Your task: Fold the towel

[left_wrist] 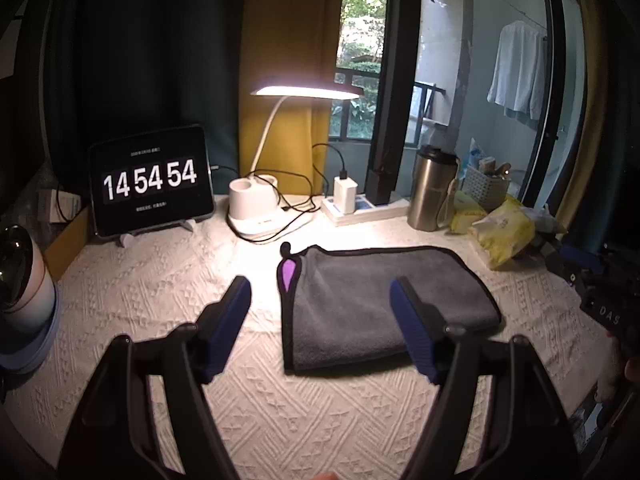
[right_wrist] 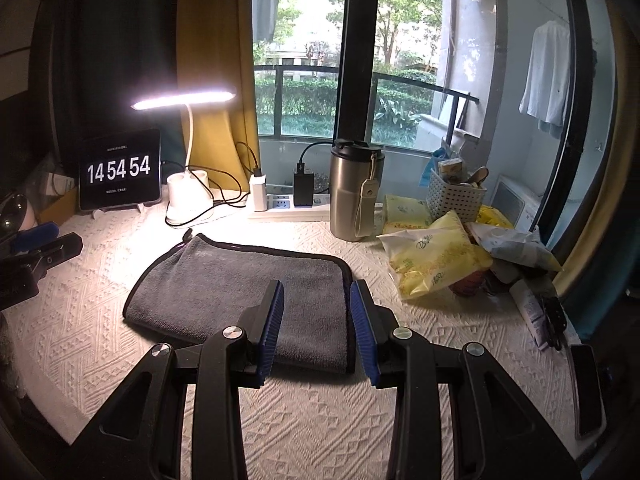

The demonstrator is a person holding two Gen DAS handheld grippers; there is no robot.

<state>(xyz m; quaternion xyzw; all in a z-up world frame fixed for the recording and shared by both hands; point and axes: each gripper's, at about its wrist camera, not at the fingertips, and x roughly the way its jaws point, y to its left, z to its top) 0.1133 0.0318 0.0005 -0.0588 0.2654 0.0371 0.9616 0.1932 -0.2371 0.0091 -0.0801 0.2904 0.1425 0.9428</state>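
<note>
The towel (right_wrist: pixel 240 296) lies folded on the tabletop (right_wrist: pixel 320 420), long axis left-right. The right hand-held gripper (right_wrist: pixel 317 330) hovers nearest, jaws apart, apparently straddling the towel's right hem. The left hand-held gripper (left_wrist: pixel 320 320), jaws wide apart, faces its left edge.

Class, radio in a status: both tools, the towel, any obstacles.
Left tool open, empty. Right tool open, empty. Grey towel folded flat on tablecloth, untouched. Yellow packets beside its right edge.
</note>
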